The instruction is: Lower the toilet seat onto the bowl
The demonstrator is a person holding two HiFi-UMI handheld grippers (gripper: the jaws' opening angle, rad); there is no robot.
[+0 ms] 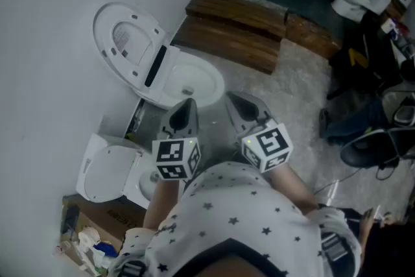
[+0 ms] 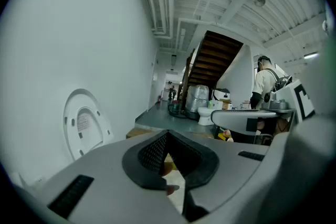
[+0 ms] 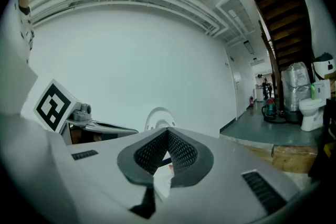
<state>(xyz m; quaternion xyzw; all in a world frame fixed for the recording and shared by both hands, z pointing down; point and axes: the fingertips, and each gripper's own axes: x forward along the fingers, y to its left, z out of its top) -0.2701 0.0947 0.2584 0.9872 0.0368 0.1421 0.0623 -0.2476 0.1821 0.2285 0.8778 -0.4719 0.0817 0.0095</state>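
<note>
I have both grippers side by side, close to each other. The left gripper (image 1: pixel 184 112) has its jaws pressed together with nothing between them, and the right gripper (image 1: pixel 241 108) is the same. The bowl (image 1: pixel 206 78) lies just ahead of their tips. The seat (image 1: pixel 123 42) stands raised against the wall (image 1: pixel 45 42), ahead and left of the left gripper, apart from both.

Toilet seat (image 1: pixel 126 42) upright behind bowl (image 1: pixel 216 84), planks (image 1: pixel 237 28) beyond
</note>
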